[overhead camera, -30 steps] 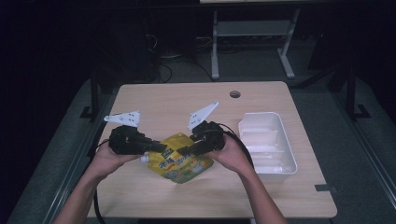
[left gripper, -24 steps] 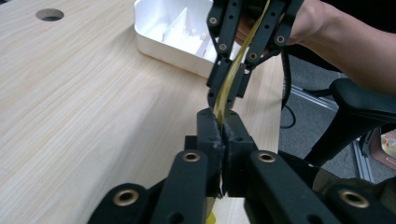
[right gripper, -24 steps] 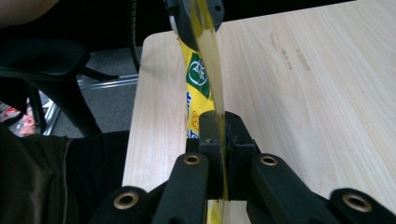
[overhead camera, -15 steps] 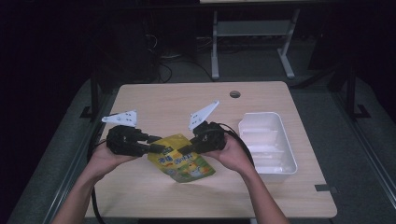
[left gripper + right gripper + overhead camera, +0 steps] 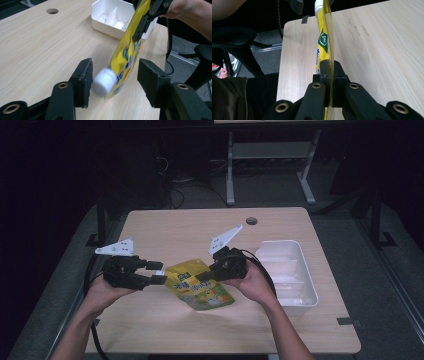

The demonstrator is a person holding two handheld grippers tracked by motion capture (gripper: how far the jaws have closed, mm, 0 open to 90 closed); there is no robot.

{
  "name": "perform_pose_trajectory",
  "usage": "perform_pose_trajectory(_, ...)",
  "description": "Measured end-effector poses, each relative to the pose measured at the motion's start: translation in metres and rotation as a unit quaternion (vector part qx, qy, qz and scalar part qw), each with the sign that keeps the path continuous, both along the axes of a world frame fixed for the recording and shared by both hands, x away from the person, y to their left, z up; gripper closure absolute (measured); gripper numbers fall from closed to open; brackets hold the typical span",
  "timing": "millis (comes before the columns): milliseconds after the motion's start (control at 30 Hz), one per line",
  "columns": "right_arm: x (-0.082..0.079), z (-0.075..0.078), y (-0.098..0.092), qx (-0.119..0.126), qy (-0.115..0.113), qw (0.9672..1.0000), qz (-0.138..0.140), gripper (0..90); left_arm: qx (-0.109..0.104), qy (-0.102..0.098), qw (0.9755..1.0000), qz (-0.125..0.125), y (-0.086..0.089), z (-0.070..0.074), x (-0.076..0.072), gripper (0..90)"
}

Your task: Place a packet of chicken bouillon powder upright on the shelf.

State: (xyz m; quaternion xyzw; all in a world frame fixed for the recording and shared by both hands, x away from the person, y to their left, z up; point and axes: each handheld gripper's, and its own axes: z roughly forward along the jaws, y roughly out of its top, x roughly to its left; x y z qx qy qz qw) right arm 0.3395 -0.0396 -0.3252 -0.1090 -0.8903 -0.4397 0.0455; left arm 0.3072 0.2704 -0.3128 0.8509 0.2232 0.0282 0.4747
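Right claw (image 5: 329, 75) clenched on pouch (image 5: 200, 287), jaws pinching the flat yellow film edge-on in right gripper view. In high view right claw (image 5: 207, 276) at pouch's right side, hand (image 5: 250, 280) behind it, grey plate (image 5: 225, 239) sticking up over it, cable running back past the wrist.

Left claw (image 5: 113, 80) released, jaws just been opening, standing apart with pouch's white cap (image 5: 104, 81) between them; cap close to the left pad, touch or gap hard to tell through blur, right pad clearly clear of the film. In high view left claw (image 5: 159, 272) just left of pouch's top corner, hand (image 5: 107, 287) under it, grey plate (image 5: 116, 248) on top.

Pouch (image 5: 126, 52) yellow with blue and green print, held off the counter (image 5: 175, 232), hanging tilted from right claw (image 5: 146, 21) in left gripper view, cap end lowest and nearest left claw. In right gripper view pouch (image 5: 324, 42) seen edge-on, cap (image 5: 319, 5) at far end, green round logo on the side.

White tray (image 5: 292, 280) on counter to the right of right hand, near the right edge, well apart from pouch; dividers visible inside, tray (image 5: 112, 18) also behind pouch in left gripper view. Round hole (image 5: 251, 221) in counter near far edge. Dark floor and metal frame beyond counter.
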Motion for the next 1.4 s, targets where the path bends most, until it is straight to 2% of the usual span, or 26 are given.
perform_pose_trajectory(333,0.004,0.003,-0.009,0.002,0.002,0.9998,-0.021,89.7,-0.008,-0.008,0.9997,0.020,0.015,-0.004,-0.005,42.0)
perform_pose_trajectory(633,0.005,0.015,-0.019,0.007,-0.004,0.9991,-0.043,89.6,-0.008,-0.016,0.9989,0.043,0.025,-0.020,-0.013,41.6)
perform_pose_trajectory(900,0.006,0.024,-0.028,0.018,-0.007,0.9982,-0.057,89.6,0.000,-0.012,0.9980,0.062,0.032,-0.041,-0.019,37.6)
perform_pose_trajectory(1033,0.007,0.029,-0.030,0.021,-0.009,0.9980,-0.060,89.5,0.007,-0.007,0.9976,0.069,0.035,-0.058,-0.022,36.4)
perform_pose_trajectory(1100,0.008,0.032,-0.031,0.022,-0.011,0.9979,-0.060,89.5,0.008,-0.006,0.9975,0.070,0.035,-0.060,-0.022,36.1)
perform_pose_trajectory(1300,0.009,0.039,-0.036,0.026,-0.014,0.9972,-0.068,89.5,0.000,-0.002,0.9962,0.087,0.034,-0.084,-0.026,35.8)
perform_pose_trajectory(1400,0.009,0.041,-0.038,0.026,-0.016,0.9971,-0.070,89.5,0.018,0.005,0.9954,0.094,0.034,-0.096,-0.027,35.9)
